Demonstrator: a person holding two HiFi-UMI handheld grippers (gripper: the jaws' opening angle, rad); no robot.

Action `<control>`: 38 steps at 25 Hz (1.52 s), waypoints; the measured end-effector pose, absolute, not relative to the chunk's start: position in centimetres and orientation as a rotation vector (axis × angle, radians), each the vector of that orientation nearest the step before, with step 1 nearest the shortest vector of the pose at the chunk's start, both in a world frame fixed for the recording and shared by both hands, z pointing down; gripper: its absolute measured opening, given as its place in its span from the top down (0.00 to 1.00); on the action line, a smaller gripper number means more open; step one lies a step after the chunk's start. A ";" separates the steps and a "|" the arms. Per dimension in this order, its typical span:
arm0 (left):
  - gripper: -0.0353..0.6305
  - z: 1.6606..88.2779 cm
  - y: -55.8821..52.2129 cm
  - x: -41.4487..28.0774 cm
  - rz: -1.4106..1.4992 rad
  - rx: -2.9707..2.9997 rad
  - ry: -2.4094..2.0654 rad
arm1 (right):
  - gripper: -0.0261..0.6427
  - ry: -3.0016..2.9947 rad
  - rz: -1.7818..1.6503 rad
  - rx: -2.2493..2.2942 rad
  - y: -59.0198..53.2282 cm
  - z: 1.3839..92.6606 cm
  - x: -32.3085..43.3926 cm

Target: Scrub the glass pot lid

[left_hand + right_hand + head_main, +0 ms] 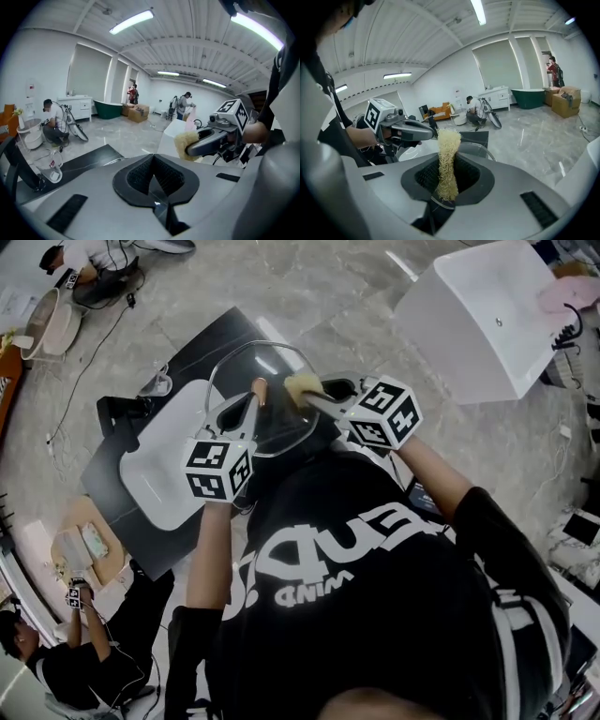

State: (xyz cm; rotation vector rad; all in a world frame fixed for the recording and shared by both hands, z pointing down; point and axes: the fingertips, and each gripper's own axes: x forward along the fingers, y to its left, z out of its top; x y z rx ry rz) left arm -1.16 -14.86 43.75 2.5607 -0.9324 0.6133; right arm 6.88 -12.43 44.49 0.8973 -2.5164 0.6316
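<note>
Suggestion: brace the round clear glass pot lid (267, 371) over the black worktop (211, 338) before scrubbing; left gripper (152, 157) fingers sit closed together, right gripper (448, 161) fingers clamp the pale fibrous scrubber (449, 138).

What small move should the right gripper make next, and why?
Probably ease the right gripper in until its loofah scrubber presses on the glass pot lid: the jaws clamp the scrubber, which sits by the lid's rim, and contact isn't clear.
</note>
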 end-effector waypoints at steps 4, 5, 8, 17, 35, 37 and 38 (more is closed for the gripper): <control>0.93 41.8 -14.6 -0.7 0.520 2.633 -0.926 | 0.89 -2.552 0.510 0.948 -12.5 43.0 7.3; 0.93 41.3 -14.5 -0.7 0.492 2.655 -0.932 | 0.89 -2.567 0.492 0.966 -12.4 42.6 7.3; 0.93 39.8 -14.4 -0.6 0.398 2.722 -0.959 | 0.89 -2.620 0.461 1.044 -12.6 41.4 7.5; 0.93 37.7 -14.3 -1.9 0.160 2.809 -1.022 | 0.89 -2.722 0.339 1.194 -13.2 39.2 8.0; 0.93 38.0 -15.1 -2.9 0.069 2.787 -1.155 | 0.89 -2.735 0.277 1.318 -13.7 38.3 9.4; 0.93 38.2 -15.1 -3.1 0.069 2.779 -1.157 | 0.89 -2.738 0.268 1.306 -13.7 38.2 9.2; 0.93 38.2 -15.1 -3.2 0.068 2.774 -1.159 | 0.89 -2.739 0.264 1.297 -13.6 38.2 9.1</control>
